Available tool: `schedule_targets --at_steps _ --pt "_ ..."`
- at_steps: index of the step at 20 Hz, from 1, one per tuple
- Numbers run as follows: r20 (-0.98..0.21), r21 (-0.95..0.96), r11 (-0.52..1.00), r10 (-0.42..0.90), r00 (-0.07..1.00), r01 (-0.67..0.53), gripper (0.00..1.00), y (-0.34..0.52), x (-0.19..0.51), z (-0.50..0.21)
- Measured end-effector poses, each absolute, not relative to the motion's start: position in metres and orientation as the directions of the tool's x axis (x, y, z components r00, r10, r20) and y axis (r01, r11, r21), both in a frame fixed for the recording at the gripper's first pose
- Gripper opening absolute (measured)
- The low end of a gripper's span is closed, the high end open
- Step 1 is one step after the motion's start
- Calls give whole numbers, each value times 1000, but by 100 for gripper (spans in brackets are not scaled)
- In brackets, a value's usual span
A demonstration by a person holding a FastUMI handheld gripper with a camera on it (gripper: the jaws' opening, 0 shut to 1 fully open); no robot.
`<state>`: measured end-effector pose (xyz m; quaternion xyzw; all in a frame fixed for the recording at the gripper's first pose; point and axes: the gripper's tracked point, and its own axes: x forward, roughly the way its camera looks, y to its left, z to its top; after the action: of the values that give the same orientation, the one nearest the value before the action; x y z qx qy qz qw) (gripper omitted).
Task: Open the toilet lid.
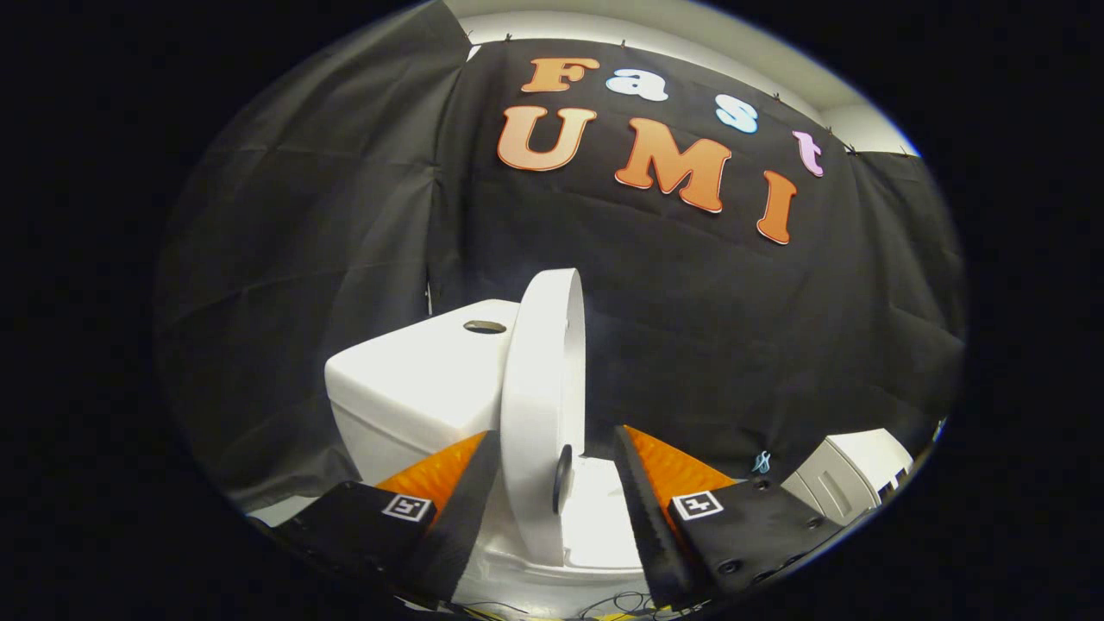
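The toilet lid (pixel 543 405) stands nearly upright, edge-on between the fingers of the tool (pixel 556 470), which are spread with a gap on each side, and the tank (pixel 414 388) lies just behind it, so any further push goes tankward.

White toilet lid (pixel 543 397) | white tank (pixel 414 388) with a dark round opening on top | black cloth wall (pixel 345 216) | white box (pixel 849 474) beyond the fingers
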<state>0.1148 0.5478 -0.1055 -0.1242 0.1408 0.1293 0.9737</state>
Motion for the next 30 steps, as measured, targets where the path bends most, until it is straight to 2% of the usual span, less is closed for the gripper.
schedule_targets --at_steps 2,4,5,10,16,20,25,30 --pt "-303 -185 922 277 912 -341 87 555 112 -101" --pt "-299 -177 907 322 898 -383 96 554 112 -96" --pt "-278 -180 900 340 898 -397 98 549 109 -87" --pt "-220 -97 899 400 890 -428 98 522 105 -43" --pt "-153 7 919 390 908 -394 98 442 114 11" --pt "-103 0 940 339 935 -340 98 368 129 41" --pt "-79 -20 966 257 963 -260 98 263 136 53" --pt "-71 -11 969 247 966 -248 98 195 123 48"
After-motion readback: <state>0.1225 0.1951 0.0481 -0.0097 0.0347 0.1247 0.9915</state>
